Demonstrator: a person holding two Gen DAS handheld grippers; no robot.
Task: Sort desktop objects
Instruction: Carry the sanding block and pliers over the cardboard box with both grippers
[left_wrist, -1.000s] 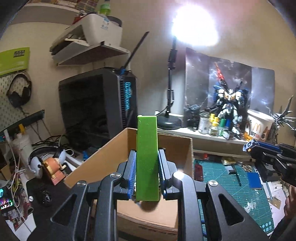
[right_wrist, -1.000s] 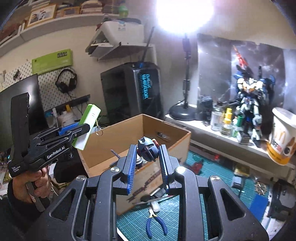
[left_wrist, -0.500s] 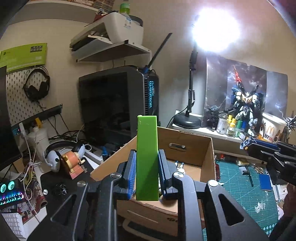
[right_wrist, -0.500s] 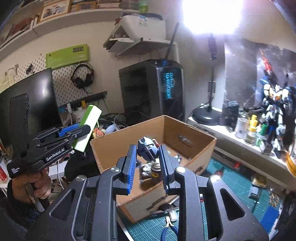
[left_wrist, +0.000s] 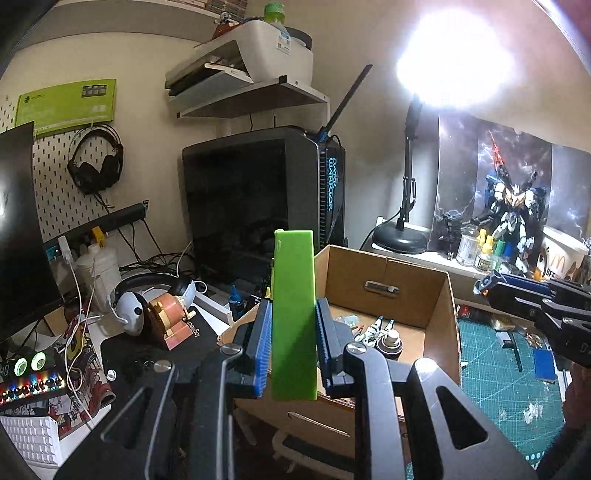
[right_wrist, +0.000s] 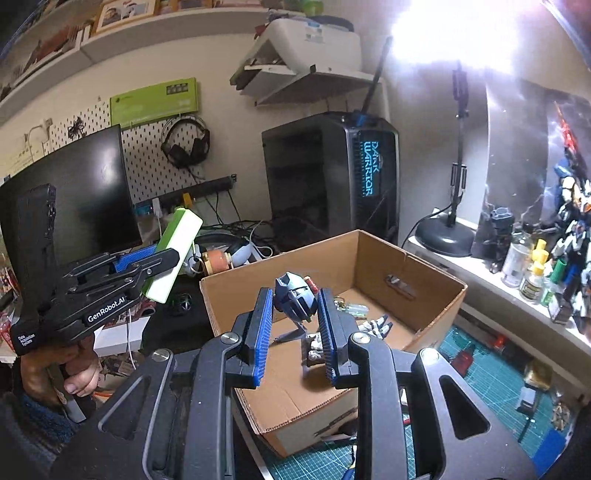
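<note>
Left gripper (left_wrist: 293, 347) squeezes green block (left_wrist: 294, 314), holds it upright, near left edge of cardboard box (left_wrist: 439, 306). Right gripper (right_wrist: 294, 328) squeezes blue robot part (right_wrist: 295, 299) above open box, small bits lying inside. Green cutting mat (left_wrist: 509, 384) right of box.

Box (left_wrist: 439, 317): brown corrugated cardboard, matt
Green block (left_wrist: 294, 314): smooth plastic, slight sheen; white face in the right wrist view
Gripper pads (right_wrist: 263, 325): blue ribbed rubber look; black matt plastic arms
Mat (left_wrist: 498, 373): green, matt, gridded
Computer case (left_wrist: 266, 203): glossy dark panel
</note>
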